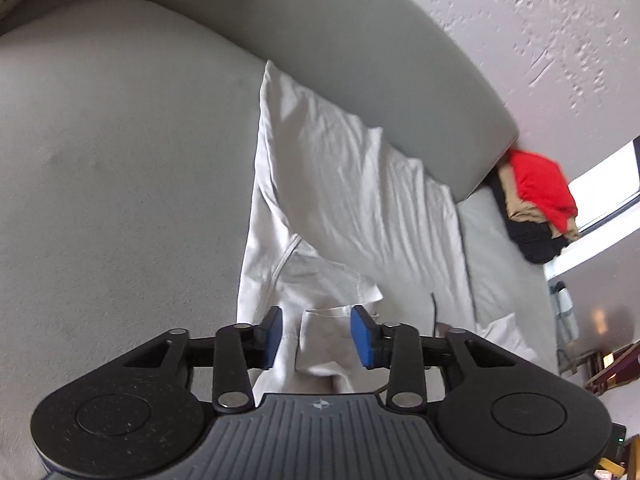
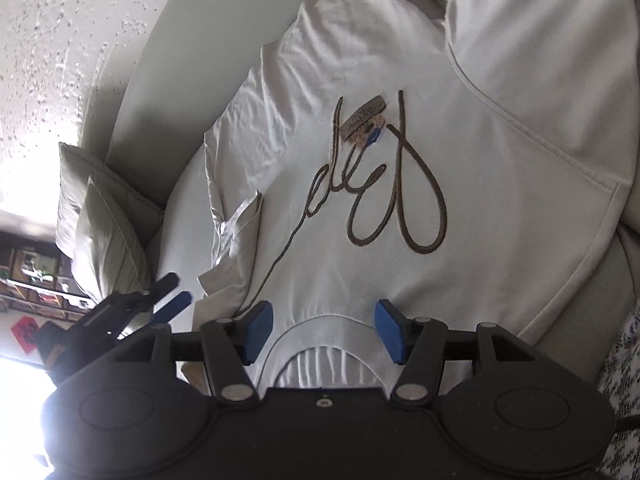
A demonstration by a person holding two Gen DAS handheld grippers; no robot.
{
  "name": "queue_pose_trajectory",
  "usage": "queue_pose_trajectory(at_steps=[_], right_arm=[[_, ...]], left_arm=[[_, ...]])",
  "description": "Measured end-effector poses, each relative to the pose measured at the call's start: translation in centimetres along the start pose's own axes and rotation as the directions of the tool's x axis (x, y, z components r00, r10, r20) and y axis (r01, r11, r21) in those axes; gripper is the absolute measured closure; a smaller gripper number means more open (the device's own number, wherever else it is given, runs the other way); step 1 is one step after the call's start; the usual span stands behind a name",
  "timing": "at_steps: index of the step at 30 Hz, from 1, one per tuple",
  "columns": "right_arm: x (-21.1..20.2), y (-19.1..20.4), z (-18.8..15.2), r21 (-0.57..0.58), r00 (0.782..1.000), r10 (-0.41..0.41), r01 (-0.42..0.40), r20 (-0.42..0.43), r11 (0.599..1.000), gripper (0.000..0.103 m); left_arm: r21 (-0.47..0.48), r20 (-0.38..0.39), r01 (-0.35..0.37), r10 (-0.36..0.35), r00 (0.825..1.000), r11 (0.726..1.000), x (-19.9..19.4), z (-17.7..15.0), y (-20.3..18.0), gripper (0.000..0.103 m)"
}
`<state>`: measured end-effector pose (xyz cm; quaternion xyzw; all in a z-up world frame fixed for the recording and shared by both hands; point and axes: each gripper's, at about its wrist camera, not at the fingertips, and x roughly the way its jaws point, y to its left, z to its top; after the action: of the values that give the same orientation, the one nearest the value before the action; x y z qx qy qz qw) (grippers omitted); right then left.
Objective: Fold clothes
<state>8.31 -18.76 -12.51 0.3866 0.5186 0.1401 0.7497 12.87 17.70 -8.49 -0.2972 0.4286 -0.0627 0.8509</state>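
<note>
Wall: white, rough-textured
Sofa: grey, curved backrest
Cushion: pale, beside backrest
Window: bright daylight

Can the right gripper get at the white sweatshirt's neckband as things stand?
Probably yes: the right gripper is open, and the neckband of the white sweatshirt lies right between its pads, nothing covering it.

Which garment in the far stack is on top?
The red one. It lies over a tan piece, with black clothes at the bottom, at the couch's far end beyond the white shirt.
</note>
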Motion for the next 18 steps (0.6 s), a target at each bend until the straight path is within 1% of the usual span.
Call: queue_pose_trajectory(at_steps=[2, 4, 6, 9, 11, 12, 13, 14, 16, 18], right_arm=[[0.1, -0.2, 0.0, 0.002, 1.0, 0.005, -0.005, -0.002, 1.0, 0.048], [0.1, -0.2, 0.0, 0.0, 1.0, 0.006, -0.006, -0.002, 1.0, 0.047], [0.2, -0.1, 0.1, -0.002, 1.0, 0.004, -0.004, -0.003, 1.0, 0.047], [0.2, -0.1, 0.1, -0.006, 1.0, 0.002, -0.002, -0.004, 1.0, 0.046], [0.2, -0.1, 0.1, -0.009, 1.0, 0.004, -0.004, -0.004, 1.0, 0.046], [0.2, -0.1, 0.1, -0.01, 1.0, 0.004, -0.004, -0.005, 1.0, 0.045], [0.2, -0.1, 0.2, -0.011, 1.0, 0.004, -0.004, -0.006, 1.0, 0.045], [0.2, -0.1, 0.2, -0.011, 1.0, 0.003, -0.003, -0.007, 1.0, 0.045], [0.2, -0.1, 0.2, -0.008, 1.0, 0.003, -0.004, -0.009, 1.0, 0.045], [0.2, -0.1, 0.3, -0.003, 1.0, 0.003, -0.003, -0.01, 1.0, 0.045]], left_arm=[[0.034, -0.019, -0.017, 0.018, 1.0, 0.999, 0.1, 0.1, -0.7, 0.073], [0.072, -0.036, -0.038, 0.041, 0.999, 0.997, 0.4, 0.3, -1.4, 0.078], [0.107, -0.053, -0.065, 0.071, 0.996, 0.992, 0.9, 0.3, -1.7, 0.08], [0.16, -0.073, -0.113, 0.126, 0.989, 0.981, 1.7, 0.2, -2.3, 0.082], [0.184, -0.079, -0.133, 0.149, 0.986, 0.974, 2.3, 0.1, -2.5, 0.087], [0.194, -0.079, -0.138, 0.156, 0.985, 0.971, 2.4, 0.1, -2.6, 0.096], [0.207, -0.072, -0.142, 0.16, 0.984, 0.968, 2.3, -0.1, -2.8, 0.103], [0.22, -0.062, -0.15, 0.167, 0.984, 0.964, 2.2, -0.2, -3.0, 0.103], [0.25, -0.016, -0.182, 0.192, 0.981, 0.951, 1.5, -0.4, -3.4, 0.103], [0.25, 0.037, -0.212, 0.21, 0.977, 0.945, 0.3, -0.3, -3.5, 0.103]])
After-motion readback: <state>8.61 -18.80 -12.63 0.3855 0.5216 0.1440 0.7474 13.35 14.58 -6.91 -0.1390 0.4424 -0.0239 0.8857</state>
